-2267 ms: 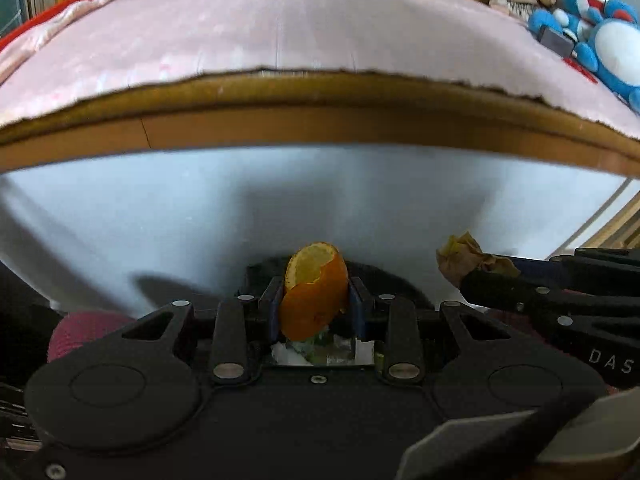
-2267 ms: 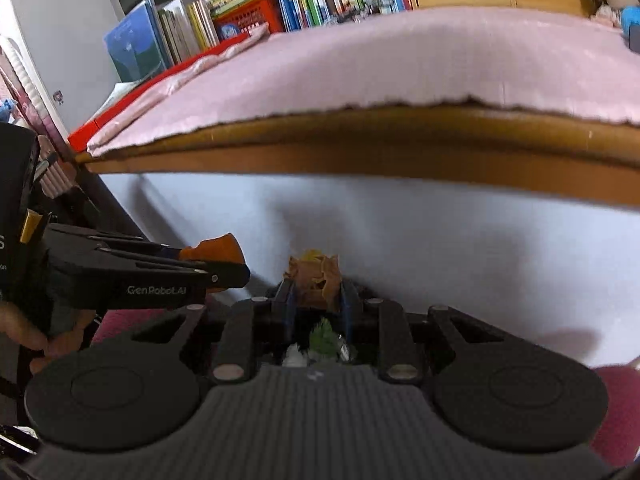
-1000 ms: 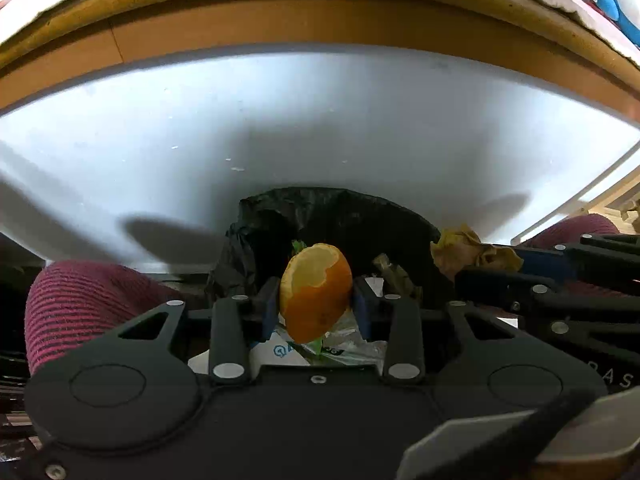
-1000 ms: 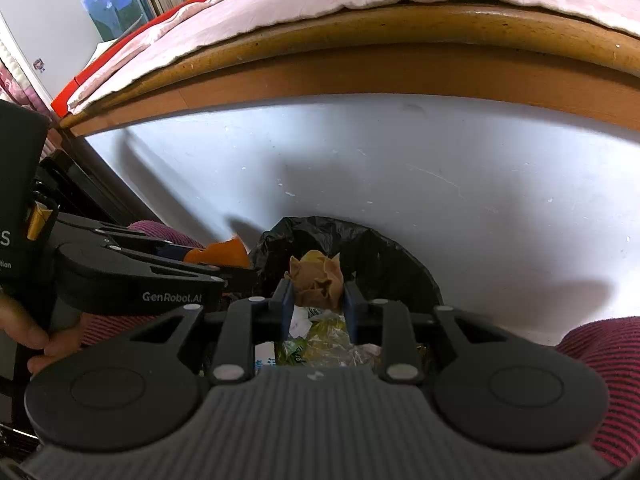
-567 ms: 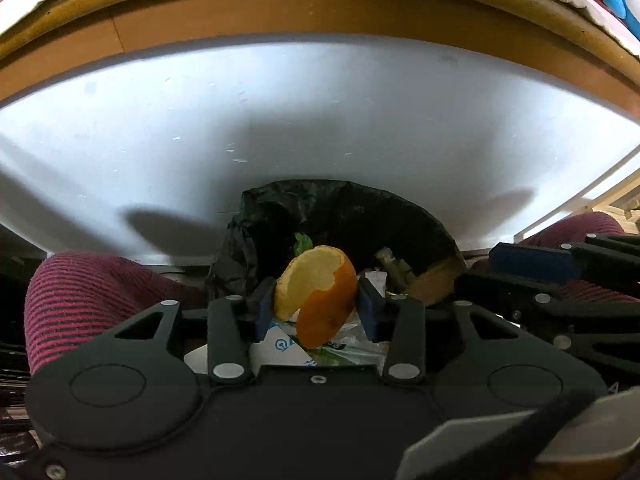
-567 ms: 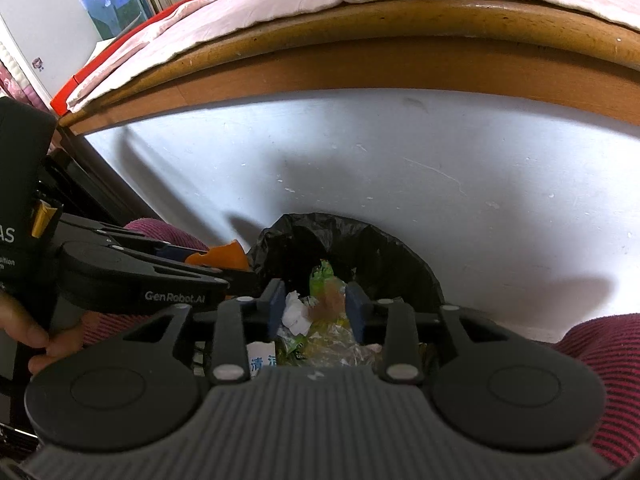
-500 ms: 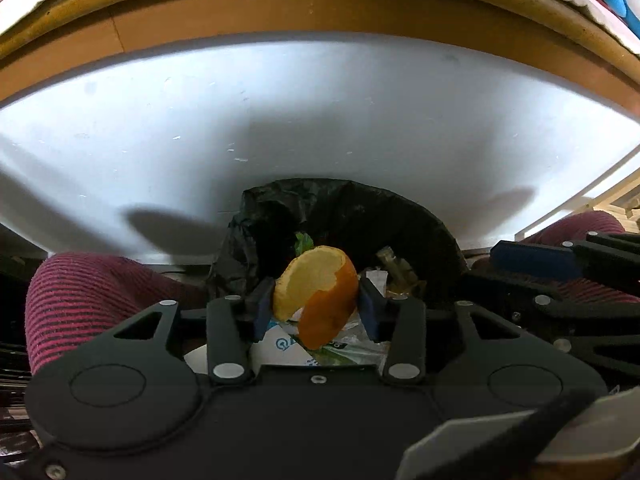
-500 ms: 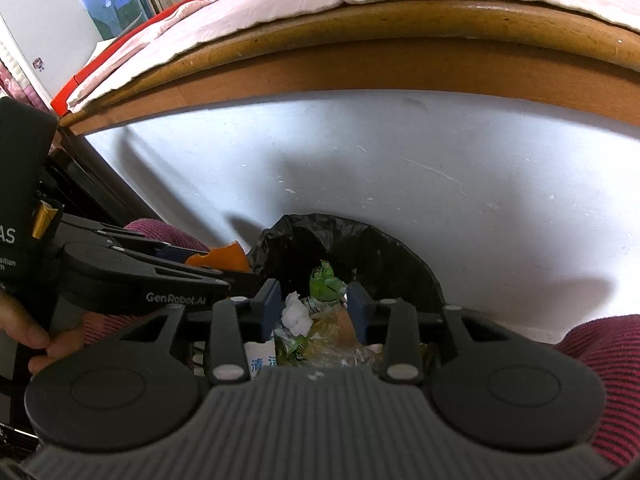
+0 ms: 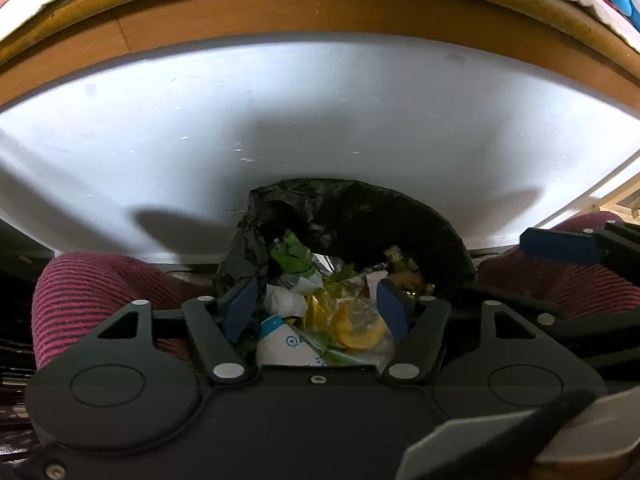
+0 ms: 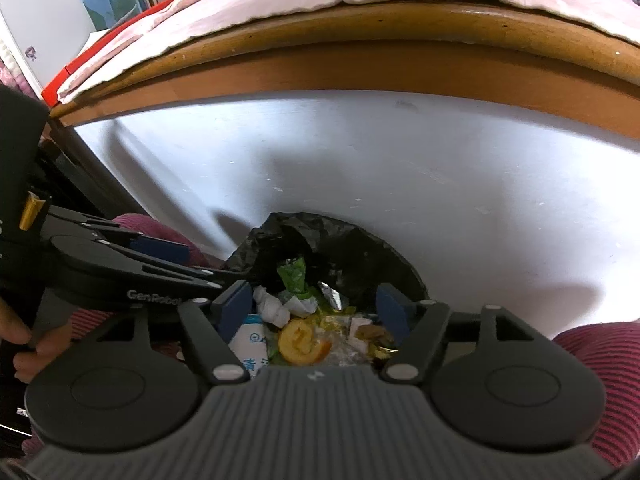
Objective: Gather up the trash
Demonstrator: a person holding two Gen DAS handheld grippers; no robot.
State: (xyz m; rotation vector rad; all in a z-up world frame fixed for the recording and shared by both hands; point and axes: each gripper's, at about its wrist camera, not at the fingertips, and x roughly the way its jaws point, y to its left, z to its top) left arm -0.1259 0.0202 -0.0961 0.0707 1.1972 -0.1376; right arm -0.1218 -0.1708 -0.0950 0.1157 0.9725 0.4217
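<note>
A bin lined with a black bag (image 9: 352, 216) (image 10: 344, 248) stands on the floor below both grippers. Inside lie wrappers, crumpled paper and the orange peel (image 9: 358, 330) (image 10: 302, 342). A brown crumpled scrap (image 10: 374, 334) rests at the right of the heap. My left gripper (image 9: 316, 308) hangs open over the bin with nothing between its blue pads (image 9: 240, 308). My right gripper (image 10: 314, 310) is open above the same bin, also empty. In the right wrist view the left gripper's body (image 10: 120, 272) reaches in from the left.
A white panel (image 9: 320, 120) under a wooden table edge (image 9: 320, 8) rises just behind the bin. A person's knees in striped magenta fabric (image 9: 92, 296) (image 10: 600, 360) flank the bin. A hand (image 10: 24, 344) holds the left gripper. Books and a pink cloth sit on the table.
Both grippers opened over the bin. The orange peel dropped from the left one and the brown scrap from the right one; both now lie in the bin.
</note>
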